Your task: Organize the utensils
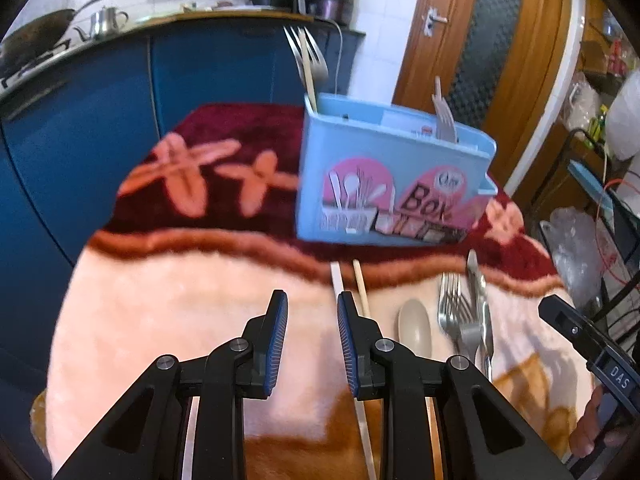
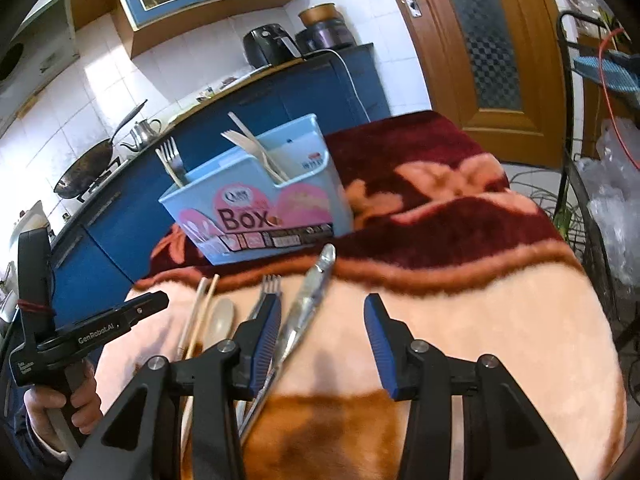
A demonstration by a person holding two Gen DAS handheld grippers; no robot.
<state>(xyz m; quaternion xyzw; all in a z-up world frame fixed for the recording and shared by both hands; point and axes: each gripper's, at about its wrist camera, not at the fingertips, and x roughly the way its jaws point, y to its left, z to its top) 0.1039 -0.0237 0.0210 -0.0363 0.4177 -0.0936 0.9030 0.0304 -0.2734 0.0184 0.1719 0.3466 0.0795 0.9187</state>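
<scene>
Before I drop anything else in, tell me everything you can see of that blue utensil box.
The utensil box is a light blue, open-topped plastic caddy with a pink label reading "Box" and utensil pictures on its front. It stands upright on the dark red part of the blanket, beyond the loose utensils. A metal fork stands at one end, pale wooden cutlery at the other. Neither gripper touches it.

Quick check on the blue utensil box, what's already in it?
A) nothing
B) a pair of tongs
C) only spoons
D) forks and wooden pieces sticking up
D: the blue box has a metal fork standing at one end and wooden cutlery at the other; the spoon and tongs lie on the blanket.
</scene>
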